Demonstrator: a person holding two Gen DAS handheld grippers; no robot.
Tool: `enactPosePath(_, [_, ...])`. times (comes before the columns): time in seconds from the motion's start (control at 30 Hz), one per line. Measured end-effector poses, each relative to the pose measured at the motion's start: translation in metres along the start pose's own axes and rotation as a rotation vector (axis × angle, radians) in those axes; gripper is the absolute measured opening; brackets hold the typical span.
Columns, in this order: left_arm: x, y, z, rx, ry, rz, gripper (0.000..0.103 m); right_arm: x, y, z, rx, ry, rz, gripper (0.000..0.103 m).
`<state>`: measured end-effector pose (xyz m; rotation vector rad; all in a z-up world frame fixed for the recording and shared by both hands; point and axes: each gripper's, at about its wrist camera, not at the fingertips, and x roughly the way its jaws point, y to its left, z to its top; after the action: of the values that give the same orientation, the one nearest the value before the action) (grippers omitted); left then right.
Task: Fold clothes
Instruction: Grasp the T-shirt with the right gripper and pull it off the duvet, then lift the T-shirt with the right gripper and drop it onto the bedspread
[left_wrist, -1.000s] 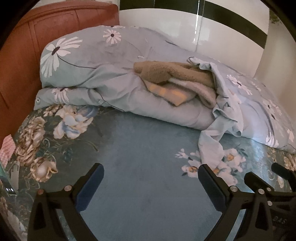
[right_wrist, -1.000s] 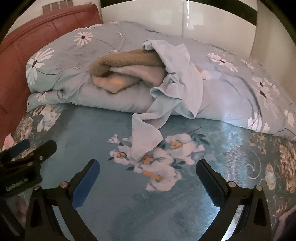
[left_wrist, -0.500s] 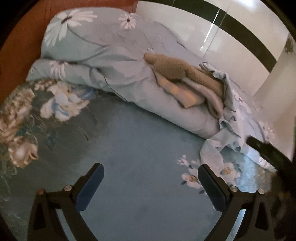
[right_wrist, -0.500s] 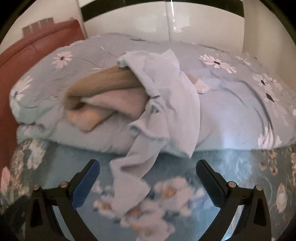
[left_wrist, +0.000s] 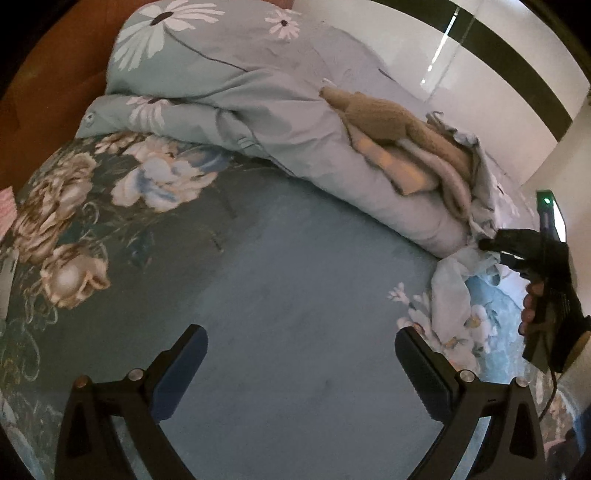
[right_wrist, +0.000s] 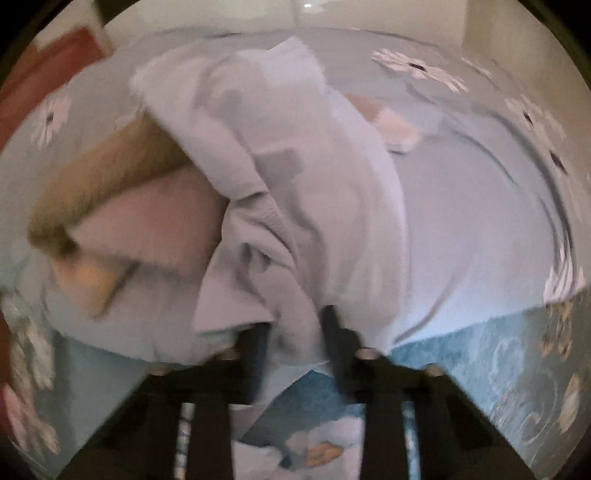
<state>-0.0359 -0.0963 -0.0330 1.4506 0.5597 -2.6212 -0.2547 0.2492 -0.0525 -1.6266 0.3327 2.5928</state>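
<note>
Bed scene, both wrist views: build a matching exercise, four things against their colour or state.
Things:
1. light blue garment
2. tan fleece
3. left gripper
4. right gripper

States:
A. fingers wide apart, nothing between them
B. brown, lying on the folded quilt
C. closing on cloth
D. draped down from the quilt onto the bedsheet

Pairs: 1-D, 2-B, 3-A, 4-C

The right gripper (right_wrist: 295, 332) is closing its jaws, with a fold of the light blue garment (right_wrist: 288, 177) lying between them. The garment is draping down over the rolled floral duvet (right_wrist: 480, 229) toward the bed (right_wrist: 498, 362), partly covering a tan and cream blanket (right_wrist: 140, 206) that is lying on the duvet. The whole view is blurring.
</note>
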Motion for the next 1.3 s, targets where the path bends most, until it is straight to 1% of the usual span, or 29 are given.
enactPosePath(0.07, [-0.008,0.003,-0.001,-0.022,0.007,-0.011,0.103,-0.018,-0.008,-0.005,0.03,-0.021,0.033,0.01])
enactPosePath(0.17, [-0.02,0.003,-0.003,-0.041,0.032,-0.039,0.103,-0.05,-0.013,-0.018,0.008,-0.045,0.081,0.01])
enactPosePath(0.23, [-0.028,0.003,-0.005,-0.058,0.049,-0.065,0.103,-0.078,-0.018,-0.034,-0.02,-0.056,0.12,0.008])
enactPosePath(0.3, [-0.041,-0.001,-0.008,-0.064,0.048,-0.089,0.103,-0.104,-0.022,-0.058,-0.039,-0.049,0.16,0.008])
enactPosePath(0.37, [-0.056,-0.007,-0.013,-0.057,0.033,-0.103,0.103,-0.127,-0.025,-0.081,-0.07,-0.044,0.167,0.008])
enactPosePath(0.47, [-0.077,-0.017,-0.024,-0.035,0.025,-0.123,0.103,-0.153,-0.04,-0.116,-0.071,-0.025,0.174,0.008])
enactPosePath(0.57, [-0.096,-0.028,-0.039,-0.001,0.019,-0.132,0.103,-0.17,-0.055,-0.135,-0.047,-0.007,0.192,0.007])
enactPosePath(0.67, [-0.109,-0.036,-0.053,0.018,0.041,-0.136,0.103,-0.188,-0.066,-0.153,-0.007,0.007,0.228,0.007])
enactPosePath(0.7, [-0.113,-0.037,-0.057,0.021,0.048,-0.14,0.103,-0.194,-0.068,-0.162,-0.015,0.018,0.229,0.007])
enactPosePath(0.77, [-0.119,-0.04,-0.063,0.023,0.056,-0.15,0.103,-0.202,-0.073,-0.18,-0.04,0.049,0.22,0.007])
enactPosePath(0.87, [-0.132,-0.042,-0.069,0.039,0.039,-0.142,0.103,-0.213,-0.086,-0.208,-0.049,0.081,0.216,0.007])
enactPosePath(1.0, [-0.141,-0.043,-0.074,0.038,0.028,-0.135,0.103,-0.224,-0.122,-0.242,0.0,0.117,0.179,0.007])
enactPosePath(1.13, [-0.145,-0.048,-0.077,0.046,0.032,-0.136,0.103,-0.24,-0.168,-0.261,0.063,0.126,0.102,0.007])
enactPosePath(1.23, [-0.145,-0.052,-0.079,0.055,0.037,-0.133,0.103,-0.252,-0.205,-0.266,0.106,0.112,0.013,0.007])
enactPosePath(1.3, [-0.143,-0.056,-0.082,0.056,0.045,-0.133,0.103,-0.251,-0.23,-0.268,0.16,0.117,-0.047,0.007])
